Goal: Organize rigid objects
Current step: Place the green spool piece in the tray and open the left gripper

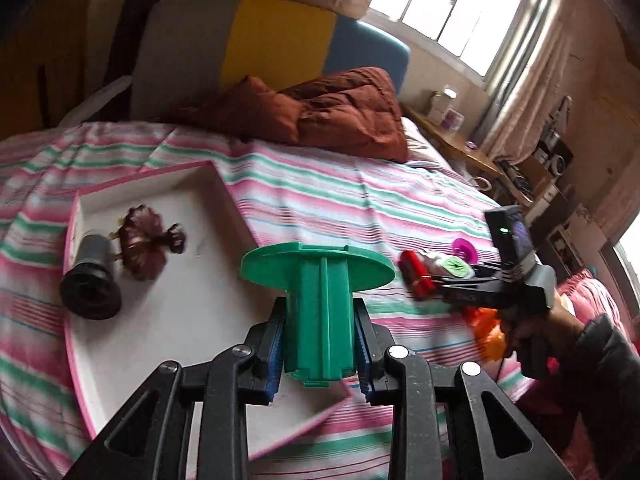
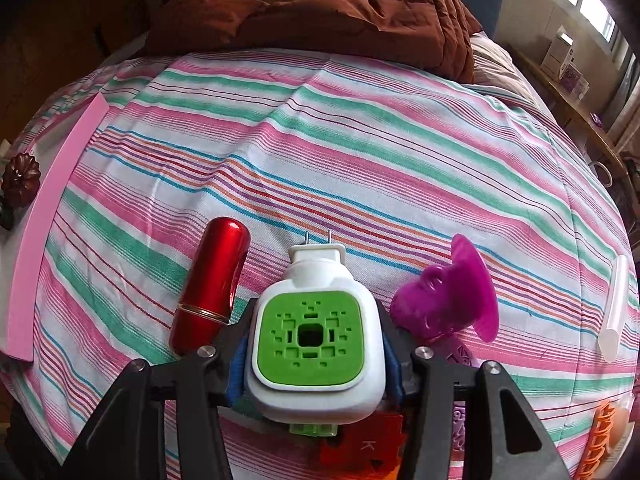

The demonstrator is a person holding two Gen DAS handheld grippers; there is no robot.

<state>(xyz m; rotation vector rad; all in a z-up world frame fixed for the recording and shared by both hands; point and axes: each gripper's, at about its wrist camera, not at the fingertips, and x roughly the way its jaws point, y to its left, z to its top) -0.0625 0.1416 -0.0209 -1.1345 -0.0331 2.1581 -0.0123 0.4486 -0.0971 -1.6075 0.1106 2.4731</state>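
My left gripper (image 1: 319, 344) is shut on a green plastic spool (image 1: 319, 300), held upright above the near edge of a white tray with a pink rim (image 1: 160, 308). In the tray lie a dark cylinder (image 1: 91, 280) and a brown flower-shaped piece (image 1: 142, 246). My right gripper (image 2: 314, 344) is shut on a white plug-in device with a green face (image 2: 312, 332), just over the striped bedspread. A red lipstick tube (image 2: 210, 284) lies to its left and a purple spool (image 2: 448, 300) to its right. The right gripper (image 1: 460, 294) also shows in the left wrist view, held by a hand.
A striped bedspread (image 2: 320, 140) covers the bed, with a brown quilt (image 2: 340, 12) heaped at the head. A clear stick (image 2: 614, 308) lies at the far right. Red (image 2: 360, 448), purple and orange (image 2: 600, 440) pieces sit under and beside the right gripper. A bedside shelf (image 1: 460, 140) stands by the window.
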